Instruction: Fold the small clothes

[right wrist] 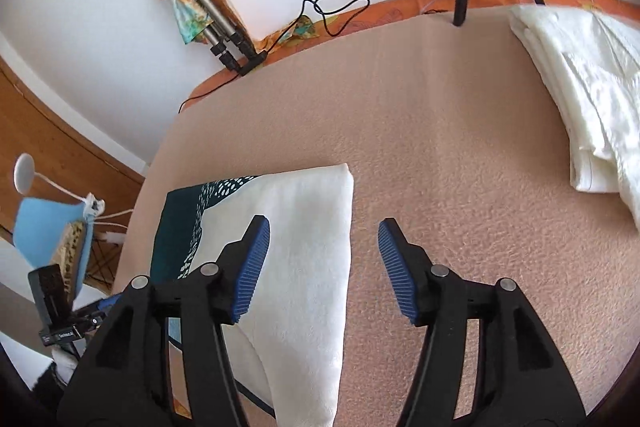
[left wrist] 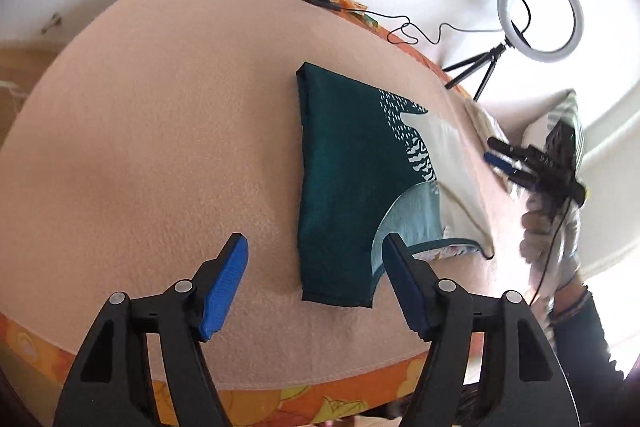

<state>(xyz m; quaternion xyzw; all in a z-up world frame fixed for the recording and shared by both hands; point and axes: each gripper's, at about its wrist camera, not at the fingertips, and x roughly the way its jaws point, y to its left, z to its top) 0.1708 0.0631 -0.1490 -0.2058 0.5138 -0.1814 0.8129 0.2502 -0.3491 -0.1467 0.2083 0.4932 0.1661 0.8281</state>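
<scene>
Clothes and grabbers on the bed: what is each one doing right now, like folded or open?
Teal and white garment: folded, lying flat on the pink blanket.
White cloth pile: folded, resting near the blanket's far edge.
Left gripper: open, holding nothing.
Right gripper: open, holding nothing, above the garment's white edge.
Ring light: standing on its tripod; lit or not, cannot tell.

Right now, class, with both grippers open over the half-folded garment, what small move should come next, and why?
Probably bring the left gripper down to the teal-and-white garment at its near hem to start the next fold: both it and the right gripper are empty, and the garment lies flat on the pink blanket.
</scene>
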